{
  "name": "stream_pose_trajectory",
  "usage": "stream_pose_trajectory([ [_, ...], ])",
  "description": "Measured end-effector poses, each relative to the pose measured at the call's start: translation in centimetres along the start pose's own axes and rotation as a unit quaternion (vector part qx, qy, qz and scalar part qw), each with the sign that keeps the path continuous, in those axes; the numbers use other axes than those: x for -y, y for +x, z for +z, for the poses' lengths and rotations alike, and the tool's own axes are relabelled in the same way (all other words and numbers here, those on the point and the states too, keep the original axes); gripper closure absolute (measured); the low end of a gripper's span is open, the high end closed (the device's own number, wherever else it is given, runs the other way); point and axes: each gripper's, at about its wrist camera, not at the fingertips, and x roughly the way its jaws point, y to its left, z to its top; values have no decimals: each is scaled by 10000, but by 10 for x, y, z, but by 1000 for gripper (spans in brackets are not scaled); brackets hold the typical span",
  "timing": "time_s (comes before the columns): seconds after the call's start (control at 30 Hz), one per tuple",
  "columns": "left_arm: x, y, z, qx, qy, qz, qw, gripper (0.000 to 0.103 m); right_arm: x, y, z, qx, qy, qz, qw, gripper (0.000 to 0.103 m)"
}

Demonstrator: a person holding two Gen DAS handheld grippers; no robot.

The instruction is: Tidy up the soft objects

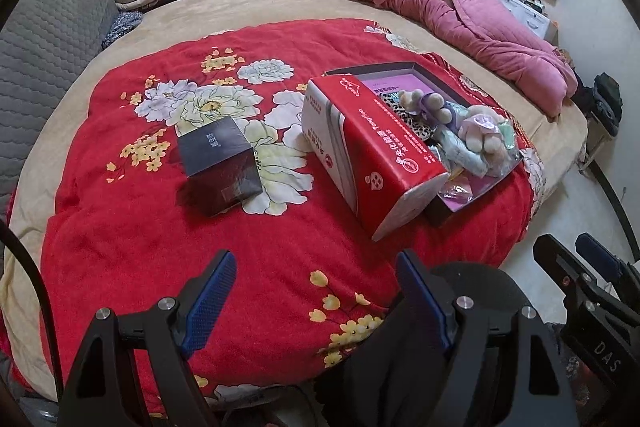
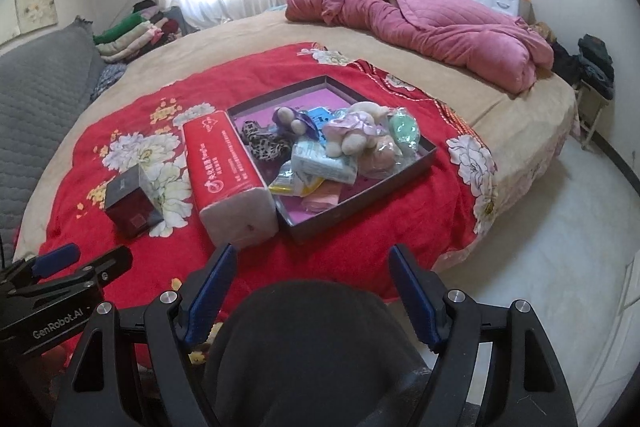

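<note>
We see red floral fleece blanket point(image 2: 340, 247) spread on bed. Shallow dark cardboard tray with pink floor point(image 2: 430, 149) sits on blanket, heaped with soft items: beige plush toy in lilac dress point(image 2: 352, 135), leopard-print fabric piece point(image 2: 262, 143), pale blue tissue pack point(image 2: 322, 163). Long red tissue box point(image 2: 228, 167) lies touching tray's left wall. Small dark cube box point(image 2: 132, 203) sits left of tissue box, apart. Left gripper point(image 1: 316, 291) and right gripper point(image 2: 310, 281) hover near blanket's front edge, jaws spread, nothing between.

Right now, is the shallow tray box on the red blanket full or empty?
Partly full: the tray box holds a pile of plush toys and packets; pink floor shows at the far corner.
</note>
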Motion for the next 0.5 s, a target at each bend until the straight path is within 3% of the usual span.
stream_pose_trajectory([
  [0.5,5,6,-4,-94,60,13,9999,22,1,5,-6,-167,64,20,9998,24],
])
